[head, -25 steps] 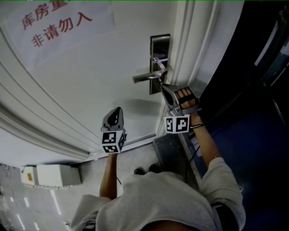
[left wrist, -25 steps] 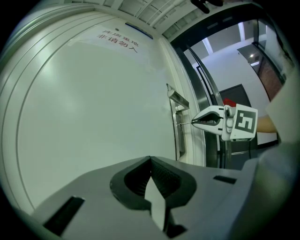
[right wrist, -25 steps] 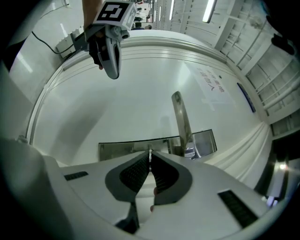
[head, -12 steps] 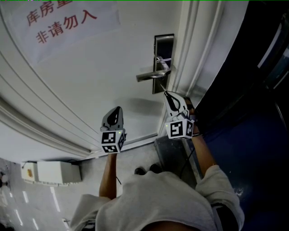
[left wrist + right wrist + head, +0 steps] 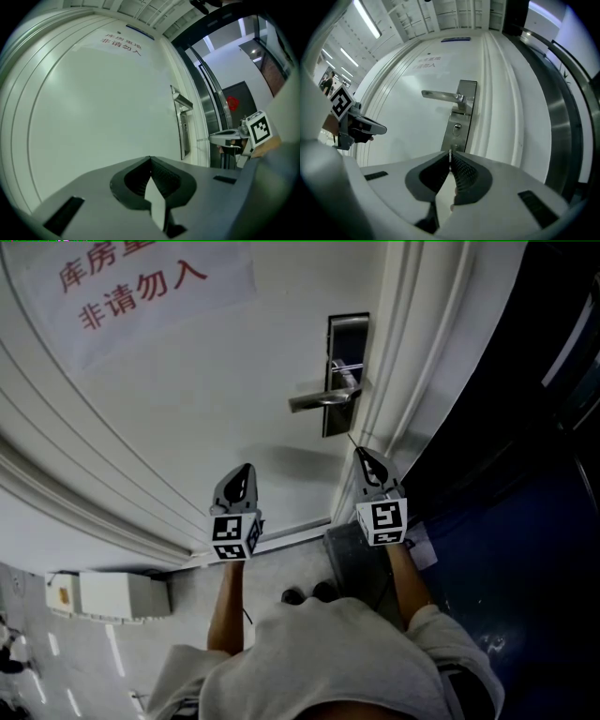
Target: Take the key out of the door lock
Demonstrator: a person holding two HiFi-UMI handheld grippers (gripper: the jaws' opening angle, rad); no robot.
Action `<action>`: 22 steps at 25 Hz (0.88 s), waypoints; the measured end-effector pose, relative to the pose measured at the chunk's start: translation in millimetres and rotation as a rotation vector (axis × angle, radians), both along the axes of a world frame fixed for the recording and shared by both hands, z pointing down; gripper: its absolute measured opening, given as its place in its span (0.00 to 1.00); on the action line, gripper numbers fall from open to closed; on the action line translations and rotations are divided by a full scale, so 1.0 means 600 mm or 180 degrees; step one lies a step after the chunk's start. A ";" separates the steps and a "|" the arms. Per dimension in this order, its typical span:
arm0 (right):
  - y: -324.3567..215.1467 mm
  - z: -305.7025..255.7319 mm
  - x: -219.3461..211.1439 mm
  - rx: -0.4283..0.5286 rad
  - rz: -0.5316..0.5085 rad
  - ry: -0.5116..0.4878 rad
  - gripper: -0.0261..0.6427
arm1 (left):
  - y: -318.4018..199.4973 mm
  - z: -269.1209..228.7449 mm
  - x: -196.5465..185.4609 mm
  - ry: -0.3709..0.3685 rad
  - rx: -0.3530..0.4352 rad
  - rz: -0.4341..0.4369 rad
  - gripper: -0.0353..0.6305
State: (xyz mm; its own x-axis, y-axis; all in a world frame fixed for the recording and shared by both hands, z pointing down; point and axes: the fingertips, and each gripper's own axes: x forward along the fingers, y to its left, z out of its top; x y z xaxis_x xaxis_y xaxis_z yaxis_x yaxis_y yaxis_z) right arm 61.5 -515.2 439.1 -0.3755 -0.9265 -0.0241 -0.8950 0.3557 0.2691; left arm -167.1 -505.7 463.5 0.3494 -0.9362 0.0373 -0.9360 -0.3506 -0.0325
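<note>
Plainly, the right gripper's [image 5: 450, 153] fingers are pressed together on the key [image 5: 450, 156]. The key shows only as a thin silver sliver, edge-on at their tips, and it is out of the lock. In the right gripper view the keyhole [image 5: 457, 127] sits at 12 o'clock from those tips, apart from them, in the steel lock plate [image 5: 453, 138]. The lever handle [image 5: 440, 96] runs off the plate toward 9 o'clock. The left gripper's [image 5: 150, 160] fingers are closed tip to tip with nothing between them, and they point at the bare white door [image 5: 93, 108]. In the head view the left gripper lies at 9 o'clock from the right one, well apart. A paper notice [image 5: 141, 287] with red characters hangs on the door at 11 o'clock.
</note>
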 end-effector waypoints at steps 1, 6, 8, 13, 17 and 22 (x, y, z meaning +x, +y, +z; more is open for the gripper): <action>0.003 0.009 0.002 -0.0051 0.0012 -0.0065 0.08 | 0.000 0.001 0.000 0.0004 -0.0006 0.0001 0.08; 0.010 0.040 0.004 -0.0198 0.0027 -0.0214 0.08 | -0.001 0.009 0.001 0.0005 -0.0030 -0.0011 0.08; 0.011 0.043 0.003 -0.0206 0.0017 -0.0248 0.08 | -0.002 0.011 -0.001 0.0003 -0.0037 -0.0025 0.08; 0.006 0.046 -0.017 -0.0217 -0.0082 -0.0269 0.08 | 0.000 0.016 -0.014 0.0014 -0.0051 -0.0100 0.08; -0.001 0.040 -0.046 -0.0182 -0.0208 -0.0270 0.08 | 0.008 0.019 -0.036 0.0025 -0.0067 -0.0206 0.08; -0.008 0.036 -0.086 -0.0180 -0.0388 -0.0261 0.08 | 0.020 0.024 -0.070 0.0042 -0.0080 -0.0374 0.08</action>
State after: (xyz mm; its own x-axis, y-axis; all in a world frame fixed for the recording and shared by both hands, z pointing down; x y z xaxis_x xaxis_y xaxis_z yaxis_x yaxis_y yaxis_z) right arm 9.9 -519.8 460.4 -0.4841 -0.8750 -0.0083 -0.8624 0.4755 0.1735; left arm -209.2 -493.8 477.7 0.2380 -0.9696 0.0576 -0.9709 -0.2391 -0.0125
